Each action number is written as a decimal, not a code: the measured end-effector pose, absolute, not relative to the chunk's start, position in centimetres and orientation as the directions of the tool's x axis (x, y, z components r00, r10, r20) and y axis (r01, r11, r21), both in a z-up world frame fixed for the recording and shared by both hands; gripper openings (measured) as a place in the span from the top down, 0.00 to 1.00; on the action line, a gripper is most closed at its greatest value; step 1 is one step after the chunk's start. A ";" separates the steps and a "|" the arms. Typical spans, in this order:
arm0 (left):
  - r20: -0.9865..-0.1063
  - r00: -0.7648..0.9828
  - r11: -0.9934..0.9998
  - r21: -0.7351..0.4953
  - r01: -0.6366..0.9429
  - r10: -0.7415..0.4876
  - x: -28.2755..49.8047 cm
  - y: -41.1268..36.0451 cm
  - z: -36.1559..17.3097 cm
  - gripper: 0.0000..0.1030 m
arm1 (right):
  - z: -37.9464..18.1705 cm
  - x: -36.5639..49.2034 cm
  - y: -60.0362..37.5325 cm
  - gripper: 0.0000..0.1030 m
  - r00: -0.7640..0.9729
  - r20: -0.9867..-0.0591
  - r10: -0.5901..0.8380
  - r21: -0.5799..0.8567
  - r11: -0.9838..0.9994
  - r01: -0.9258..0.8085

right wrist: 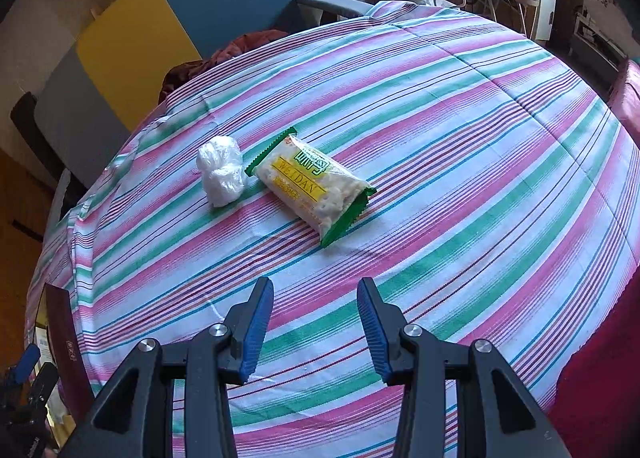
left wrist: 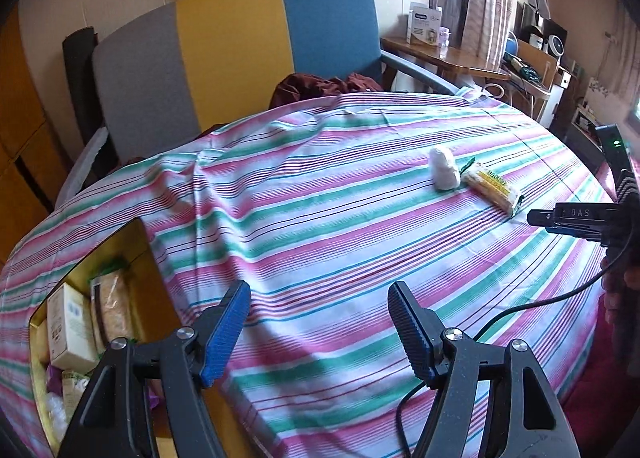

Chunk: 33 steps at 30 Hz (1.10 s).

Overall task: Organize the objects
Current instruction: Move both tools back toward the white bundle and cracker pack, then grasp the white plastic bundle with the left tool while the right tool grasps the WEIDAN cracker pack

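Note:
A green and yellow snack packet (right wrist: 312, 187) lies on the striped cloth (right wrist: 460, 145), with a white crumpled plastic wad (right wrist: 221, 171) just left of it. My right gripper (right wrist: 316, 290) is open and empty, hovering short of the packet. Both items also show in the left wrist view, the packet (left wrist: 491, 186) and the wad (left wrist: 444, 168), far to the right. My left gripper (left wrist: 319, 294) is open and empty over the cloth, beside a yellow box (left wrist: 132, 242) at the left that holds a white carton (left wrist: 70, 324) and a snack pack (left wrist: 114, 308).
A grey, yellow and blue chair (left wrist: 236, 49) stands behind the table with dark red cloth (left wrist: 320, 85) on its seat. A wooden side table (left wrist: 444, 53) with boxes is at the back right. The right gripper's body (left wrist: 580, 217) shows at the right edge.

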<state>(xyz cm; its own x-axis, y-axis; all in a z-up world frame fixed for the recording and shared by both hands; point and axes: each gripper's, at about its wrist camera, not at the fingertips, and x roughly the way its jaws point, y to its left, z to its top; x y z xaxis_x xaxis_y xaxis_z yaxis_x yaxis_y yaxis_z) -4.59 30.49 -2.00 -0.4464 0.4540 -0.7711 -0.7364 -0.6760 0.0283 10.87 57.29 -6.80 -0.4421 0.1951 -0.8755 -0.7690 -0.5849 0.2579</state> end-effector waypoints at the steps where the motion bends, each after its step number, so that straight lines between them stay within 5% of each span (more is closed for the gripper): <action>1: -0.775 -0.440 -0.673 0.026 -0.739 0.453 -4.7 31.0 -2.2 0.30 | -6.8 10.9 57.4 0.58 -0.443 -0.876 0.193 0.262 -0.580 -0.772; 33: -0.838 -0.178 -0.558 -0.172 -0.812 0.516 -9.6 55.7 -8.5 0.32 | -8.5 11.8 58.8 0.57 -0.474 -0.876 0.091 0.379 -0.478 -0.792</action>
